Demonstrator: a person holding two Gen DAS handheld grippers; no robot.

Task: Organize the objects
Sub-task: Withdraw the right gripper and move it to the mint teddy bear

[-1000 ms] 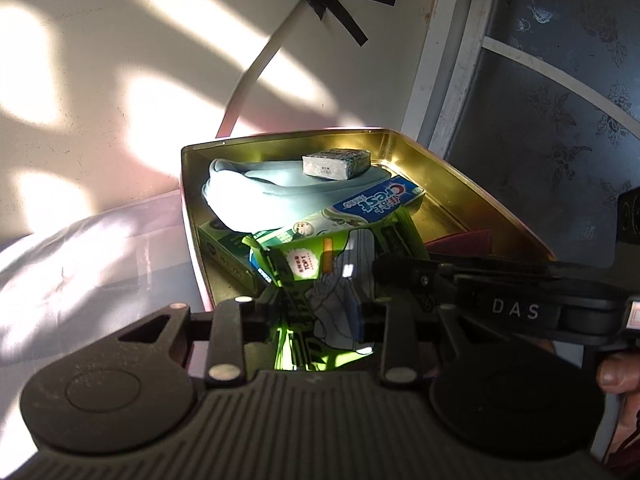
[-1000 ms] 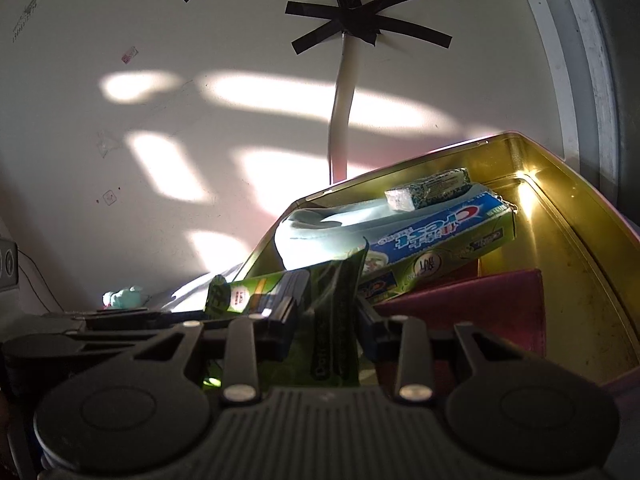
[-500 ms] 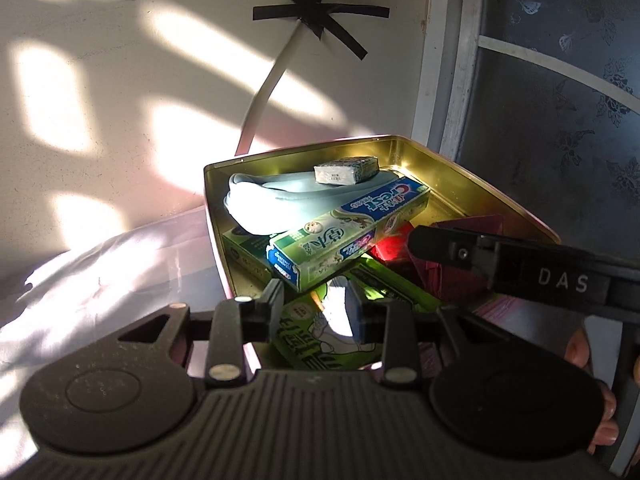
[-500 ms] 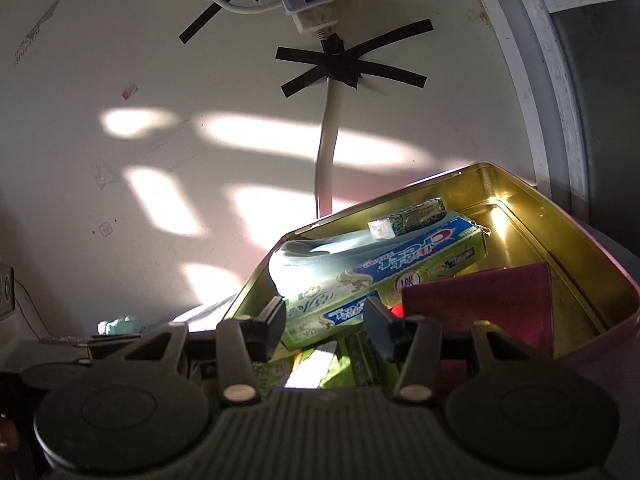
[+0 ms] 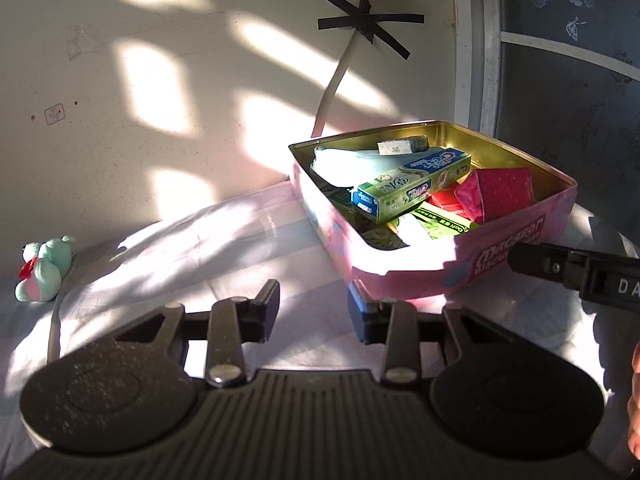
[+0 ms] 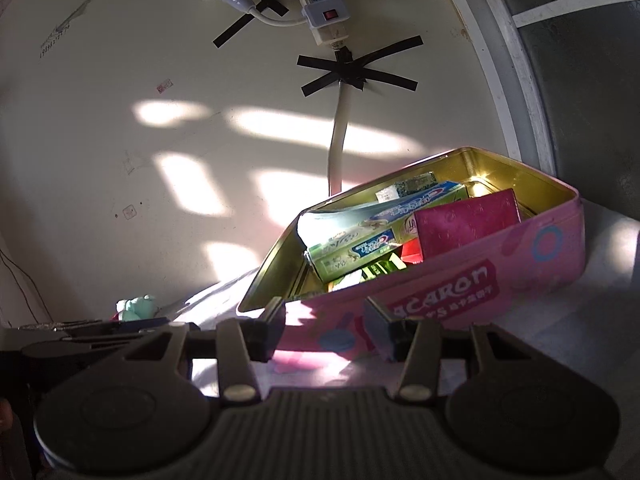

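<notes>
1. Pink tin [image 5: 500, 256] – rectangular, gold-lined, lid off, lettered "MACARON" on its near wall; it sits on the white cloth surface beside the wall, toward the right.
2. Toothpaste box [image 5: 412, 184] – green and blue, lying aslant across the top of the tin's contents, one end resting on a pale blue folded item [image 5: 344, 164].
3. Small wrapped bar [image 5: 402, 145] – on top of the pale blue item, near the tin's far wall.
4. Magenta packet [image 6: 466, 222] – leaning in the tin's right part, with a red packet [image 5: 446, 200] just beside it.
5. Green packets [image 5: 438, 222] – low in the tin, partly under the toothpaste box.
6. Left gripper [image 5: 314, 312] – fingers apart and holding nothing, just short of the tin's near left corner.
7. Right gripper [image 6: 324, 330] – fingers apart and holding nothing, facing the tin's lettered wall, near it.
8. White cloth surface [image 5: 224, 256] – wrinkled, barred with sunlight and shadow.
9. Small plush toy [image 5: 42, 270] – mint and pink, on the cloth at far left, well apart from the tin.
10. Wall [image 5: 160, 80] – cream, sunlit in patches; a white cable [image 6: 338, 140] taped down with crossed black tape [image 6: 352, 74] hangs from a power strip [image 6: 320, 8].
11. Dark patterned panel [image 5: 572, 80] – at right, in a white frame.
</notes>
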